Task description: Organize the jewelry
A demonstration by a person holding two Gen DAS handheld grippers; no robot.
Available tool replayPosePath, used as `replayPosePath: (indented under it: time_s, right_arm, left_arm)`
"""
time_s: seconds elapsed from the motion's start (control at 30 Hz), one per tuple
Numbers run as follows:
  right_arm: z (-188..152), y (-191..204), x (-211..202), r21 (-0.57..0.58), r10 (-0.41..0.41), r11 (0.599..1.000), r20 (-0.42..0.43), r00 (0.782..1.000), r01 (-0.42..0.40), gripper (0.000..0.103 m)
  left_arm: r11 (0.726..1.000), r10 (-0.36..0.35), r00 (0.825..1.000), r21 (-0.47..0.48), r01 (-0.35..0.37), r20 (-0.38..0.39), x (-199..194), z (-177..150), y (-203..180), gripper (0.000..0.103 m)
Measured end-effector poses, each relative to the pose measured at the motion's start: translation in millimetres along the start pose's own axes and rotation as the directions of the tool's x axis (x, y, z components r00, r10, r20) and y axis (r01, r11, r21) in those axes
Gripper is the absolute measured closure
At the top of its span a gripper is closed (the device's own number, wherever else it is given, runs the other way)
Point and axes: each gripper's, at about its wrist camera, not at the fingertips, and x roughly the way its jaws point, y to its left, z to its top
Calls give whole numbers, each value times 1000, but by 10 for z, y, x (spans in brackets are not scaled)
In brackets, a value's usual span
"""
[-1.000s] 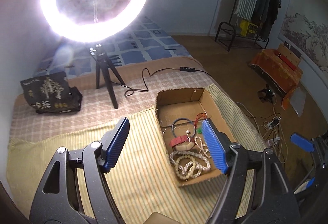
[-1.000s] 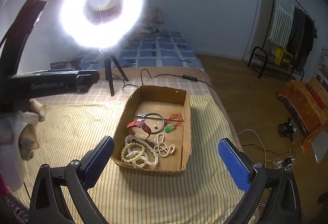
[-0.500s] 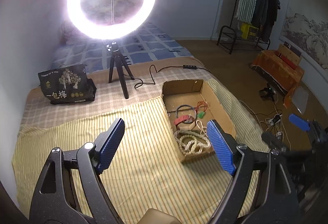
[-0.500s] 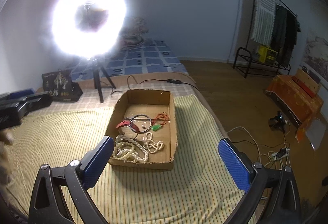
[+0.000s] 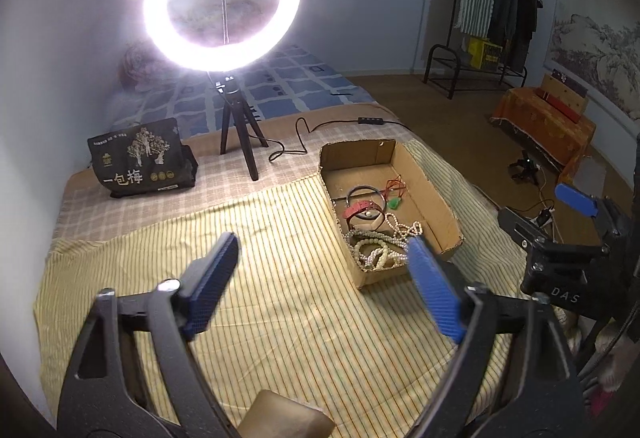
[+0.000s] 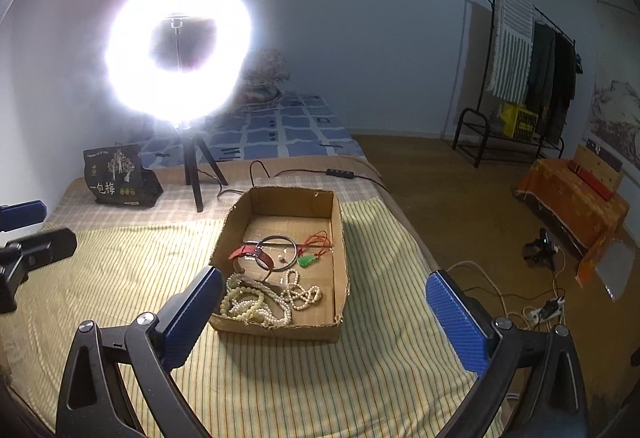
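Beyond left gripper (image 5: 320,270), right gripper (image 5: 576,197)

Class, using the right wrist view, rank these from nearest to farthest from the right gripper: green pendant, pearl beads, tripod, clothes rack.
1. pearl beads, box's near end
2. green pendant, mid-box, right side
3. tripod, behind the box, left
4. clothes rack, far right wall
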Motion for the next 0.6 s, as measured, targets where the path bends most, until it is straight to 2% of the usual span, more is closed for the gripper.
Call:
replayPosePath:
  time_s: [0.03,0.07,0.17,0.33,0.6]
  right_arm:
    - [5,8,-5,-3,1,1000,5,1000,-1,0]
    - [10,13,-9,-3,3,1000,9,1000,-3,0]
    - [22,0,-11,2,3,1000,14,1000,-3,0]
    - [32,-43,-9,25,1,1000,18,1000,-1,0]
    - [20,-151,42,74,11,997,-4,1000,-10,0]
  left_arm:
    - [1000,9,1000,3,-9,10,-27,-8,-16,2]
    - [1000,13,1000,9,-13,23,-53,-16,-29,2]
    - [999,16,999,36,-17,43,-115,-26,-72,1]
    - [999,14,1000,52,-16,28,-124,-61,-126,1]
    - [994,58,998,95,-60,24,-126,-99,-216,1]
